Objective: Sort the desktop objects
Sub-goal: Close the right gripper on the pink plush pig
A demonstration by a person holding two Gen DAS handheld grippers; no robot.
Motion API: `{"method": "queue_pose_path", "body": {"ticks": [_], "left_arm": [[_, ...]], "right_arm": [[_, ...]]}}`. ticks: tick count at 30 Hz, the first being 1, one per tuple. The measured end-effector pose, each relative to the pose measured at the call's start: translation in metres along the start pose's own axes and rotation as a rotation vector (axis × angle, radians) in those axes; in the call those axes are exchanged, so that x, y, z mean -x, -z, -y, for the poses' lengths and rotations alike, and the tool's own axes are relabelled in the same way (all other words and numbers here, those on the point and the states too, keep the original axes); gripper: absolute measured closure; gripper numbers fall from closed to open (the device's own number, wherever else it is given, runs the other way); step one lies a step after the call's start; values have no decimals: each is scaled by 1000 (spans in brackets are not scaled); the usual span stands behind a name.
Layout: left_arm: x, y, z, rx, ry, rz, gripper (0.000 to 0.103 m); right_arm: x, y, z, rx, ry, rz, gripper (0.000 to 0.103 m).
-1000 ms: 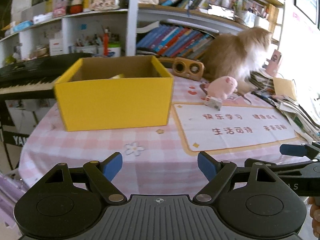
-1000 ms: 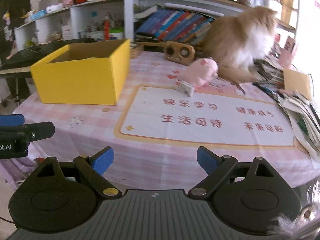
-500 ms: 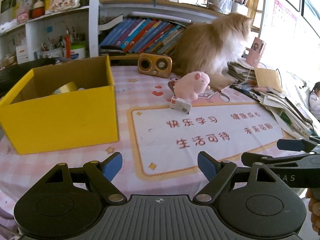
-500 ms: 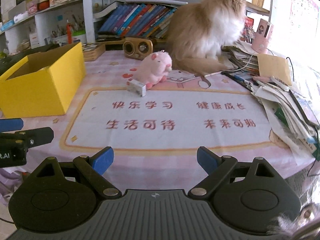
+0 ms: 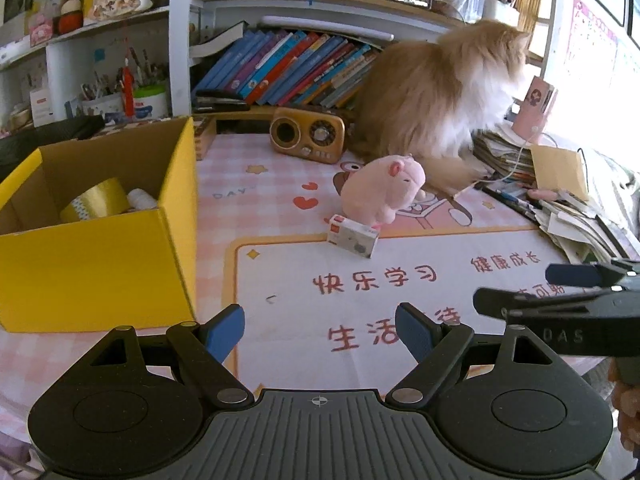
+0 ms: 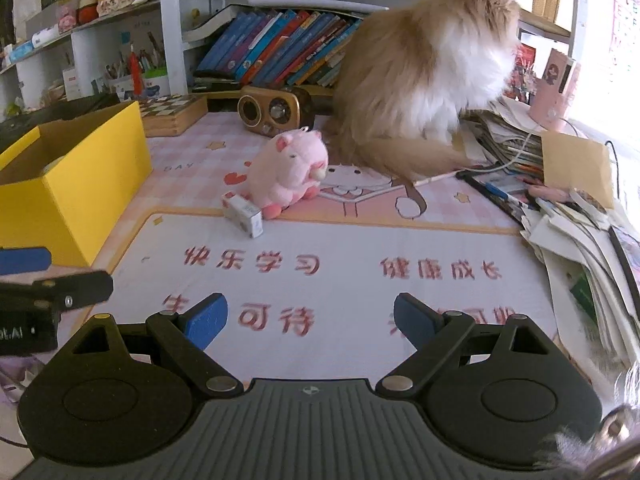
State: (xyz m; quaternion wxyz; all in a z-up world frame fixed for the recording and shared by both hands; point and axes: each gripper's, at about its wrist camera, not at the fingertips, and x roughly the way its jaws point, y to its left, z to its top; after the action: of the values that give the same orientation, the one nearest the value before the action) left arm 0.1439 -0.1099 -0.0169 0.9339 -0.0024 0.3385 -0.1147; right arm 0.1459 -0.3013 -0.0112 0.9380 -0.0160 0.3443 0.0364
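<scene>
A pink plush pig [image 5: 384, 188] [image 6: 290, 170] lies on the table mat, with a small white box [image 5: 353, 236] [image 6: 243, 215] right in front of it. A yellow cardboard box [image 5: 96, 232] [image 6: 72, 176] stands at the left and holds a roll of yellow tape [image 5: 96, 200] and a white object. My left gripper [image 5: 320, 332] is open and empty, low over the mat beside the yellow box. My right gripper [image 6: 310, 320] is open and empty over the mat's front, well short of the pig.
A fluffy orange-and-white cat [image 5: 444, 92] [image 6: 424, 76] sits behind the pig. A gold radio [image 5: 307, 140] stands at the back. Piles of papers and pens [image 6: 576, 216] fill the right side. Bookshelves [image 5: 280, 68] line the back.
Both grippers have moved forward and to the right over the table, so the pig, white box and cat look closer. Both stay open and empty.
</scene>
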Motion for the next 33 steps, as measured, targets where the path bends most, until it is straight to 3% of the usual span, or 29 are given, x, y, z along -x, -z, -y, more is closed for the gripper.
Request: {"method": "queue_pose_path", "body": {"ticks": [13, 19, 29, 33], "left_arm": [[-43, -17, 33, -73, -25, -53, 18], [-59, -28, 36, -89, -56, -45, 18], [-92, -43, 37, -104, -64, -45, 18], [-113, -50, 38, -127, -66, -65, 18]], "right_arm": [[-61, -51, 37, 68, -181, 36, 12], [-106, -81, 32, 144, -229, 47, 12], [-173, -110, 19, 228, -288, -8, 11], [-186, -113, 17, 250, -317, -33, 20]]}}
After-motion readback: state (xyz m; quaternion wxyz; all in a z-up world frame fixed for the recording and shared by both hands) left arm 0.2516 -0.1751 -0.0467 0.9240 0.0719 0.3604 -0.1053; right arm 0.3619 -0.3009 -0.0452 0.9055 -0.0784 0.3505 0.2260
